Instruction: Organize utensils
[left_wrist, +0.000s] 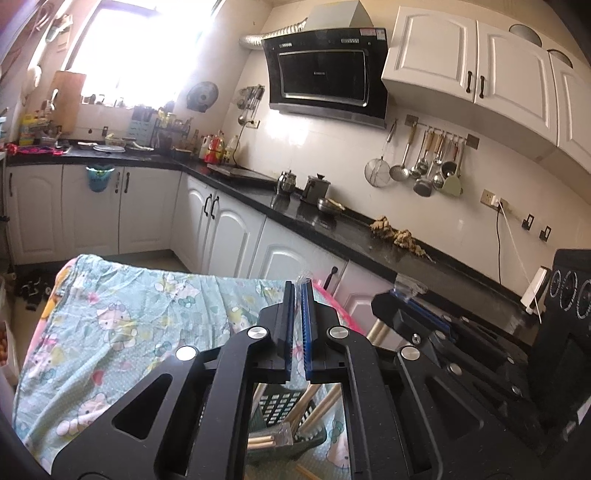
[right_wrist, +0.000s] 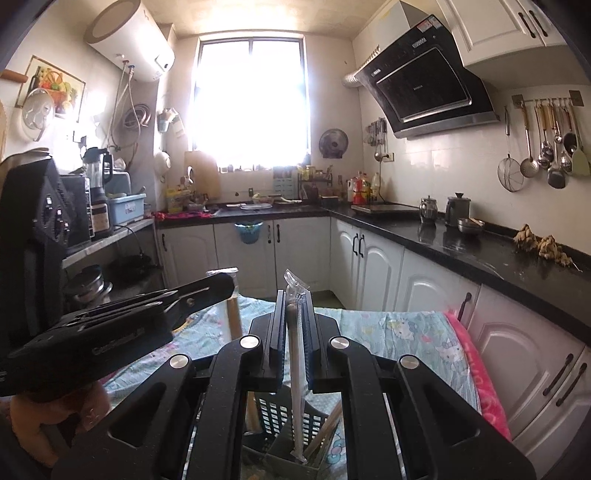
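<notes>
- Utensils in clear plastic sleeves are the matter at hand: one wrapped utensil (right_wrist: 296, 354), a long pale stick in a transparent wrapper, stands nearly upright between the fingers of the right gripper (right_wrist: 295, 295), which are clamped on it.
- Its lower end hangs over a dark slotted utensil basket (right_wrist: 280, 417), seen through the gap under the right gripper; other pale handles lean inside that basket.
- The left gripper (left_wrist: 300, 291) has its fingers together, blue pads nearly meeting, with only a wisp of clear plastic (left_wrist: 303, 276) showing at the tips; whether anything more is pinched there cannot be told.
- From the left wrist view the same basket (left_wrist: 284, 410) sits directly below the left gripper, with wooden-coloured sticks (left_wrist: 321, 408) resting in it and a wrapped piece lying beside its lower edge.
- The basket stands on a bench covered by a pale blue cartoon-print cloth (left_wrist: 122, 314), with a pink cloth edge (right_wrist: 480, 384) on the side nearest the cabinets.
- The right gripper appears in the left wrist view to the right of the basket (left_wrist: 406, 291), crinkled plastic at its tips; the left gripper appears in the right wrist view to the basket's left (right_wrist: 229, 282).
- Beyond the basket, a black kitchen counter (left_wrist: 332, 221) runs along white cabinets, carrying a steel pot (left_wrist: 286, 181) and a kettle (left_wrist: 316, 188).
- A black range hood (left_wrist: 325, 74) hangs above that counter, and ladles and a strainer hang from a wall rail (left_wrist: 436, 131) farther along.
</notes>
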